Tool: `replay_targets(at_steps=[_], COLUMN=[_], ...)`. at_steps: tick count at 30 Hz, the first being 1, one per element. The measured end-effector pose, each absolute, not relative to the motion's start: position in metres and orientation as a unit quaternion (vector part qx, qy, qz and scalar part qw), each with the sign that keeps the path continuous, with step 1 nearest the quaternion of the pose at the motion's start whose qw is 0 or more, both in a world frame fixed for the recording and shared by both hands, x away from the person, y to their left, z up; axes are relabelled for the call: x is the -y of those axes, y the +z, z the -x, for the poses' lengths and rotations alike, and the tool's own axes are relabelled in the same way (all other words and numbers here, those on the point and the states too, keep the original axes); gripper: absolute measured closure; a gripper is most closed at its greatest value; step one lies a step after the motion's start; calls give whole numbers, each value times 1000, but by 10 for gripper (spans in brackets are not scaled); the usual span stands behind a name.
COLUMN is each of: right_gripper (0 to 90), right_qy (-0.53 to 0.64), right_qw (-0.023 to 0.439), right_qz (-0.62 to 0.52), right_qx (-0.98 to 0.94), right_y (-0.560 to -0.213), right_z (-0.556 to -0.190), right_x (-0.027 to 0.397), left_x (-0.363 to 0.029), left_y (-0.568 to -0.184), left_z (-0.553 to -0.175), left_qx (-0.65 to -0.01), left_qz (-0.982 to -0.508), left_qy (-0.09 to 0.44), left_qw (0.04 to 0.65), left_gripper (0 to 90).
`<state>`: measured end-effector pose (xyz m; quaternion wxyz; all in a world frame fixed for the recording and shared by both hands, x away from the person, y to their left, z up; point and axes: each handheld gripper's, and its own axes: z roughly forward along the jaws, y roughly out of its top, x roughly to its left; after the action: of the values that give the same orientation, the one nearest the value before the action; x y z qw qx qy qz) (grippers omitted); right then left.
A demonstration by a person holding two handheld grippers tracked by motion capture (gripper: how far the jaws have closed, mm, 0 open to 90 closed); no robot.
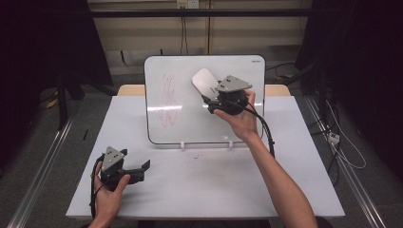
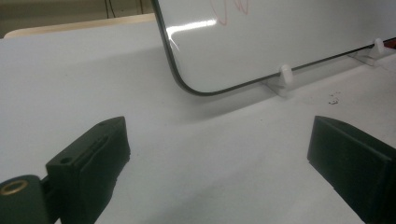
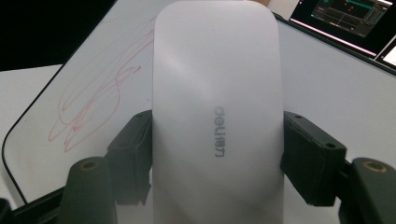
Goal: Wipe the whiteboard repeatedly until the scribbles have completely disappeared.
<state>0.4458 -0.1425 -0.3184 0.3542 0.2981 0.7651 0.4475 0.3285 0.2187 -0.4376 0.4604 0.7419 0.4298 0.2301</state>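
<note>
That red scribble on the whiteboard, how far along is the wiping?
Done: the right gripper is clamped on the white oblong eraser. In hand: it is held up before the white whiteboard. Left: the red scribble looks untouched. The left gripper rests open.

Lab: floor rails [image 1: 38, 175]; wall cables [image 1: 183, 28]; monitor [image 3: 345, 18].

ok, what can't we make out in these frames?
- Eraser underside: faces away in the right gripper view; in the high view too small to tell whether it touches the whiteboard.
- Red scribble: high view too small to read; left gripper view's top edge crops it.
- Specks on the table: too small to identify.
</note>
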Motion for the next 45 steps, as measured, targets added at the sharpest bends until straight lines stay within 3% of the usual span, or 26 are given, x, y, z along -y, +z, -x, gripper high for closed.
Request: replay_targets(at_steps=[16,30,45], right_gripper=[318,318,318], right_qy=[443,412,377], right_qw=[358,390,394], right_qz=[-266,-256,-273], right_qx=[-778,-783,-793], right_y=[-308,-299,-299], right_z=[-452,-480,-505], right_x=[104,72,50], left_x=[-219,-223,-224], left_y=[-436,-437,-436], left_z=[-331,-330,-326], left_qx=[-430,-429,-429], left_qz=[-740,-740,-739], left_qy=[231,231,232], left_qw=[462,465,464], left_gripper=[55,55,55])
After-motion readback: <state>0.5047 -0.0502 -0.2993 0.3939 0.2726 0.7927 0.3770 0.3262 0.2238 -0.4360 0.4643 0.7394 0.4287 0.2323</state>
